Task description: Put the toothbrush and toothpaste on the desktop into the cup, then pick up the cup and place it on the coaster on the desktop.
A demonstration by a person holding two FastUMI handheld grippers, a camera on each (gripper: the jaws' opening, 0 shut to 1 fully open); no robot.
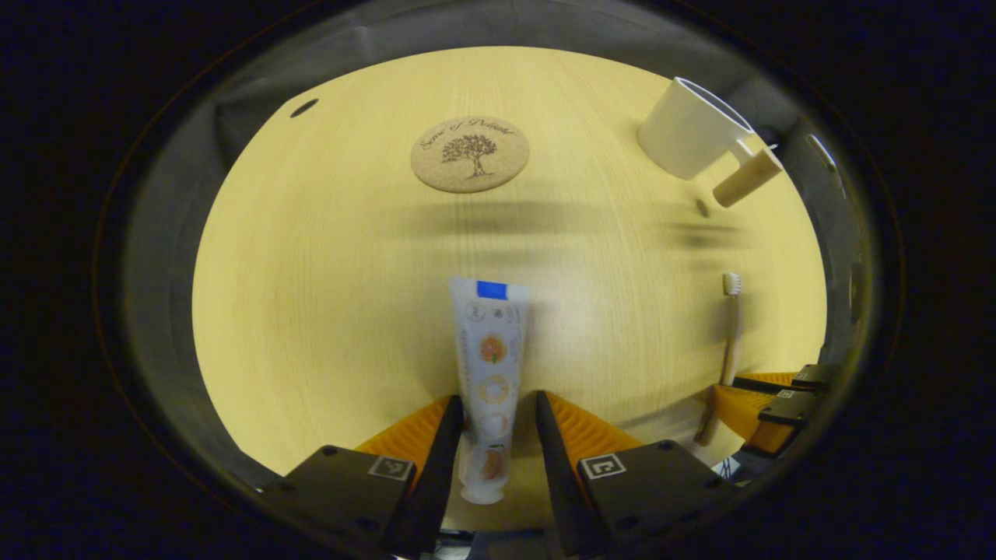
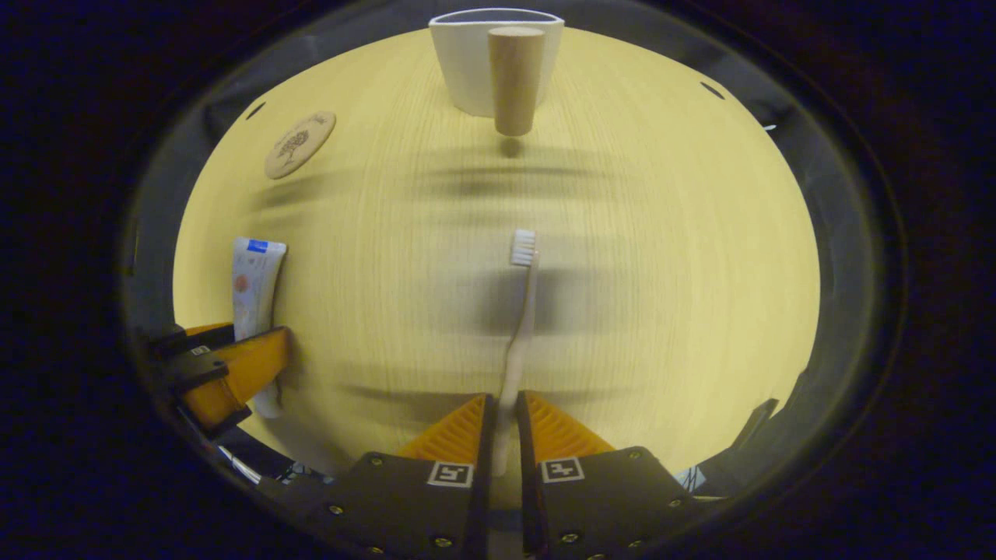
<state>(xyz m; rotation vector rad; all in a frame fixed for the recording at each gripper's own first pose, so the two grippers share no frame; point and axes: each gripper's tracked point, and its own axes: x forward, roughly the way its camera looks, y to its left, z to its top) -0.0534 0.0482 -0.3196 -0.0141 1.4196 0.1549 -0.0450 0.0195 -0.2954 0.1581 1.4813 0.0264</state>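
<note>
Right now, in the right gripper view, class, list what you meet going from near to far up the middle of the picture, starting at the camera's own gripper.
Right gripper, its fingers closed on the handle → toothbrush, bristle head pointing away → bare wooden desktop → white cup with its wooden handle facing the camera.

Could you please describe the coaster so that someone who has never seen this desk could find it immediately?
On the pale wooden desktop, look past the toothpaste, toward the far edge. The coaster lies flat there, left of the white cup. It is the only round cork disc, printed with a tree.
</note>
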